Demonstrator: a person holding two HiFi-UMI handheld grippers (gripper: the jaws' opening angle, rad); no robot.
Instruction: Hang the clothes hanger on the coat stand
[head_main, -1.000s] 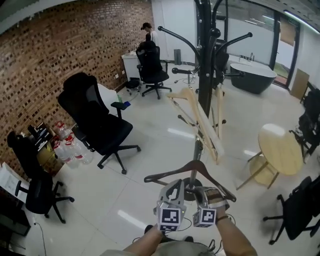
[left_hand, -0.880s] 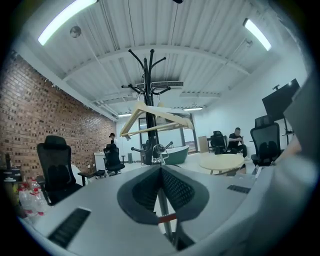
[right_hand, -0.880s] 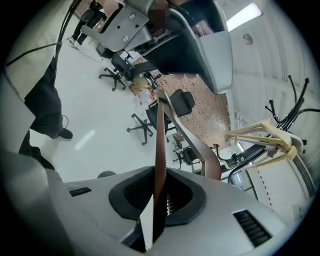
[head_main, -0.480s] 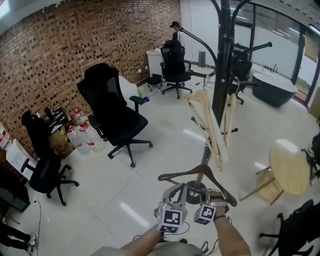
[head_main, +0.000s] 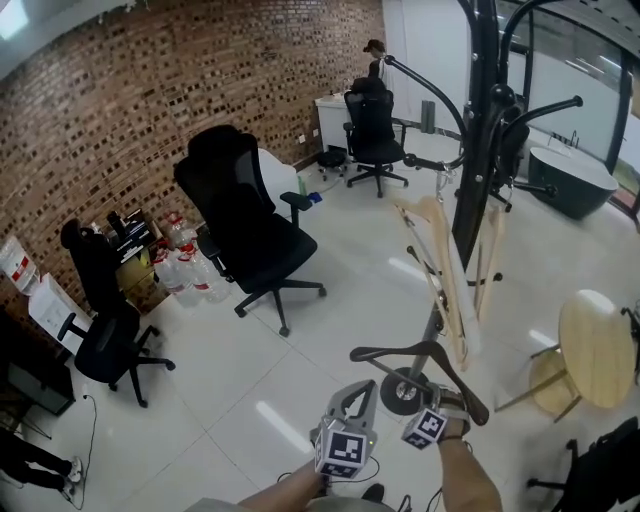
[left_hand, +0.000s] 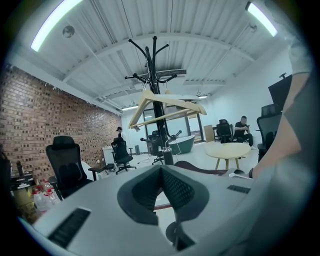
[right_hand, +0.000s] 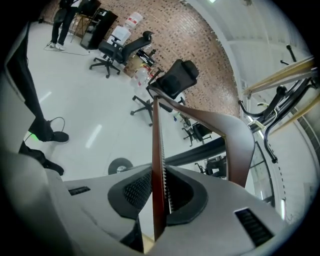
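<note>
In the right claw (right_hand: 159, 186), the hanger (right_hand: 155, 145) sits clamped.

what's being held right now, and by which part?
The right gripper is clamped on the dark brown wooden clothes hanger, gripping its notched lower crossbar. The left gripper is shut on nothing.

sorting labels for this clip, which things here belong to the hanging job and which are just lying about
Job in hand: dark hanger, coat stand.
Just about: pale wooden hangers already on the stand, black office chair, round table, water bottles.
</note>
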